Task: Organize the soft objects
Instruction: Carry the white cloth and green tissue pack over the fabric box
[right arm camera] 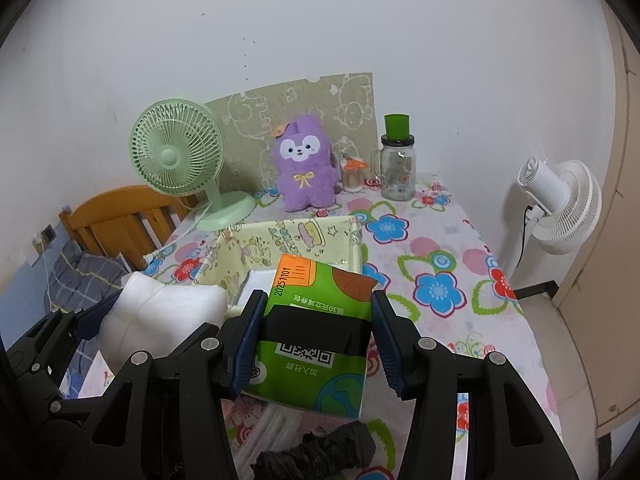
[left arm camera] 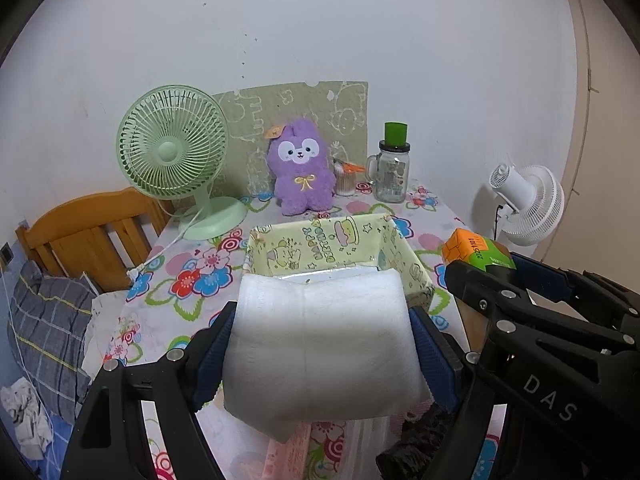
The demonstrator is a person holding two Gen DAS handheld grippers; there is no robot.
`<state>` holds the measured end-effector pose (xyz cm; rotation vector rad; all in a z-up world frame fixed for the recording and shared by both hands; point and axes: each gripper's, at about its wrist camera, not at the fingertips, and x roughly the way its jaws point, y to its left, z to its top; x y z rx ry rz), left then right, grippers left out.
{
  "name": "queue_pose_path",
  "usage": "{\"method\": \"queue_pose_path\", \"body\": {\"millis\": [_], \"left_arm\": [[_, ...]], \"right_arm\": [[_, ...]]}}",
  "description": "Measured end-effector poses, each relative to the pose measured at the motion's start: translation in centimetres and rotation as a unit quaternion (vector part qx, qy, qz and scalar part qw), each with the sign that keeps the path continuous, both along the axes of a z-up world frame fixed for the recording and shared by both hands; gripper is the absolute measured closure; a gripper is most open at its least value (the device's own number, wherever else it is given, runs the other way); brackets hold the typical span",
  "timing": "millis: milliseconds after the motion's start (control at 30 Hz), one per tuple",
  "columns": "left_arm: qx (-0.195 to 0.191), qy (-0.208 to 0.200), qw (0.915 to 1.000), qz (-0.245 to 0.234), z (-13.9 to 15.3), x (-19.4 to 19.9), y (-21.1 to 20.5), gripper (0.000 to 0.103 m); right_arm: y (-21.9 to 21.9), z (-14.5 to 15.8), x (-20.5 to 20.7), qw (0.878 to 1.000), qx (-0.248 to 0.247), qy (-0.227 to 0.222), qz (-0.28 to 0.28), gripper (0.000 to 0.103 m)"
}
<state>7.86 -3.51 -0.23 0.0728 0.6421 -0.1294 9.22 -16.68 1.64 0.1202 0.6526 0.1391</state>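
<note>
My left gripper [left arm camera: 322, 332] is shut on a folded white foam pad [left arm camera: 324, 344], held above the table just in front of a pale yellow cartoon-print box [left arm camera: 416, 264]. My right gripper [right arm camera: 316, 328] is shut on a green and orange tissue pack [right arm camera: 316, 320], held above the table near the box's [right arm camera: 240, 256] front right corner. The foam pad [right arm camera: 160, 320] shows to the left in the right wrist view. The tissue pack [left arm camera: 476, 254] and right gripper show at the right in the left wrist view. The box holds something white on its floor.
On the floral tablecloth [right arm camera: 440, 264] stand a green desk fan [left arm camera: 176, 152], a purple plush toy [left arm camera: 302, 166], a cotton swab jar [left arm camera: 346, 180] and a glass mug jar [left arm camera: 392, 172]. A black crumpled object [right arm camera: 320, 452] lies near the front. A white fan [right arm camera: 560, 204] stands right; a bed headboard [left arm camera: 92, 232] left.
</note>
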Motion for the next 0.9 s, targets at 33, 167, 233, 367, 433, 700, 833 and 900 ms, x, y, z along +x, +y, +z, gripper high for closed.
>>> {"method": "queue_pose_path", "body": {"millis": [33,167,233,367,433,700,833,900], "left_arm": [[0.001,-0.001,1.0000,0.000,0.1,0.2,0.1,0.019],[0.003,-0.003,1.0000,0.007,0.2,1.1,0.4,0.019],[0.004,-0.002,0.9999,0.011,0.2,1.6,0.5,0.019],[0.005,0.000,0.9999,0.013,0.2,2.7,0.6,0.019],[0.006,0.001,0.9999,0.013,0.1,3.2,0.6,0.019],[0.004,0.008,0.9999,0.014,-0.3,5.4,0.7,0.019],[0.003,0.009,0.9998,0.016,-0.4,6.6,0.9,0.019],[0.002,0.010,0.9998,0.016,-0.6,7.1,1.1,0.019]], "right_arm": [[0.1,0.1,0.3,1.000,0.000,-0.001,0.001,0.048],[0.4,0.2,1.2,1.000,0.001,-0.003,0.006,0.048],[0.5,0.2,1.8,1.000,0.002,-0.002,0.009,0.048],[0.6,0.2,2.9,1.000,0.001,-0.001,0.011,0.048],[0.7,0.1,3.5,1.000,0.002,0.000,0.010,0.048],[1.0,-0.2,5.8,1.000,-0.001,0.006,0.011,0.048],[1.2,-0.4,6.9,1.000,-0.005,0.005,0.012,0.048],[1.4,-0.5,7.6,1.000,-0.006,0.006,0.012,0.048]]}}
